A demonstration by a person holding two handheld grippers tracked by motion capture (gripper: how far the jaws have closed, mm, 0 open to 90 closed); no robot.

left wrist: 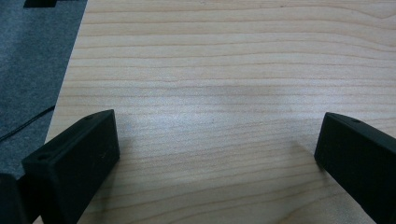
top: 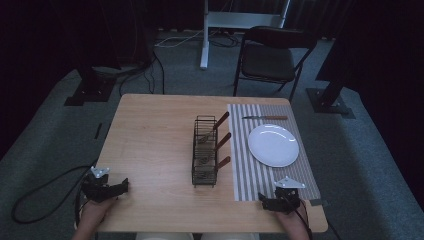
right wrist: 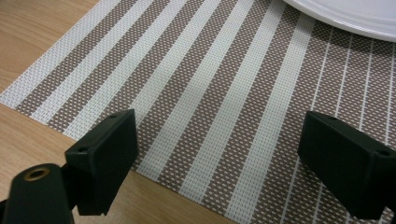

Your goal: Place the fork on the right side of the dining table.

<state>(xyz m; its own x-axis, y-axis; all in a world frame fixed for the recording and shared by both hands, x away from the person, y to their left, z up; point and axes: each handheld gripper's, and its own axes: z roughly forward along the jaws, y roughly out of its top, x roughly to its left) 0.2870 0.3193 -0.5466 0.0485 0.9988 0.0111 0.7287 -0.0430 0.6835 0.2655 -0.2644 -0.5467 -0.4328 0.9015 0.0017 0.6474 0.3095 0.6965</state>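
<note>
A black wire cutlery rack (top: 204, 152) stands mid-table with three wooden-handled utensils (top: 222, 141) sticking out to its right. A white plate (top: 273, 145) lies on a striped placemat (top: 250, 172), and a wooden-handled knife (top: 265, 118) lies beyond the plate. My left gripper (top: 122, 186) rests at the table's near left corner, open over bare wood (left wrist: 219, 93). My right gripper (top: 265, 201) sits at the mat's near edge, open, with the striped placemat (right wrist: 224, 93) between its jaws and the plate's rim (right wrist: 355, 14) just ahead.
The wooden table (top: 155, 135) has grey carpet around it. A black folding chair (top: 272, 57) stands beyond the far edge, with a white stand (top: 205, 35) and dark equipment bases (top: 95, 85) behind. Cables trail on the floor at left (top: 40, 195).
</note>
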